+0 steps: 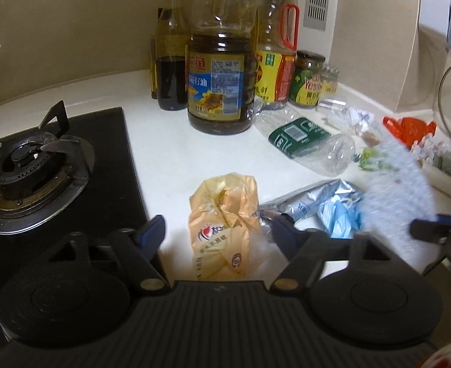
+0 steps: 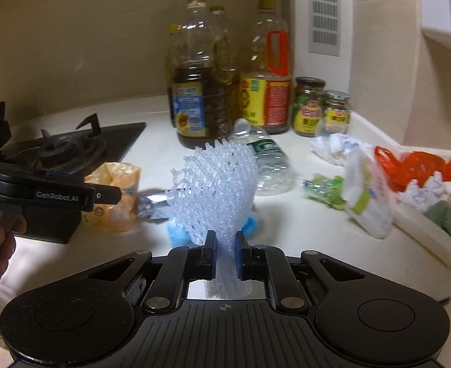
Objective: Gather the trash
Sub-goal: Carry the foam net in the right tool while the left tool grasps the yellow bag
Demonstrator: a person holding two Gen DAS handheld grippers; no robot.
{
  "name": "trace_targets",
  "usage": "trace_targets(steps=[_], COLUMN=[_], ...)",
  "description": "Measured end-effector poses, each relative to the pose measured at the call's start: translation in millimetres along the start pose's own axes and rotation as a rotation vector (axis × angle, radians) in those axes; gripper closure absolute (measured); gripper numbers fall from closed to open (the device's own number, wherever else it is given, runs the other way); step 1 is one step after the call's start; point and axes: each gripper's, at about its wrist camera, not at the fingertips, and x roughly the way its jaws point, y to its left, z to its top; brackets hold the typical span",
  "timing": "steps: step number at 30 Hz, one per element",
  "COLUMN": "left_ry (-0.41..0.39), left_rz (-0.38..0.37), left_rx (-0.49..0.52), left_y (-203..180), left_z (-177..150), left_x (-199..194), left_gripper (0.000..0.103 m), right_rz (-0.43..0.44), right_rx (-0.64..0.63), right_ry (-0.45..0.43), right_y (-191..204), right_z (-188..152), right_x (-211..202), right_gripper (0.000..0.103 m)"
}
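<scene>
Countertop [image 2: 287, 214] below, foam net [image 2: 216, 190] pinched between right fingers [image 2: 209, 247].

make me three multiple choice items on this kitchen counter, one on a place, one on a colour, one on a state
1. Where does the orange wrapper lie?
A. on the burner
B. on the counter between the left gripper's fingers
C. behind the oil bottles

2. What colour is the label on the crushed plastic bottle lying on its side?
A. green
B. red
C. yellow

3. What is the right gripper doing?
A. open and empty
B. shut on a jar
C. shut on the white foam net

Key: B, the wrapper sits between the left gripper fingers, beside the stove; A, its label is green; C, the fingers pinch the net's lower end.
</scene>
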Motion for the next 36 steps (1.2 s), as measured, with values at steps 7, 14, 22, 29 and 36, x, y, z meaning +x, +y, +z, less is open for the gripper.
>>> trace_targets(steps=[7,14,22,29,36], left_ry=[0.010,-0.030,-0.037,0.061,0.181], left_rz=[0.048,0.050,-0.144,-0.386,-0.453], left_rx=[-0.003,-0.003,0.059,0.145,0.221], left_y=[-10,-30,-90,-149,-182], left_z=[-3,-15,-29,-49,-85], left_x=[-6,-44,-82,-72,-39], left_gripper=[0.088,0.094,0.094,0.094,0.094], right_rz=[-0.009,0.019,0.001,-0.020,-0.061], right_rx=[0.062,0.072,0.064,0.081,0.094], right_ry=[0.011,0.034,0.051,0.125,0.281], right_y=[-31,-48,-71,-90,-94], right_z=[-17,-41,-61,-87,-126], right_x=[-19,-45,-81,-98,-80], right_gripper=[0.091,0.091,0.091,0.091,0.091])
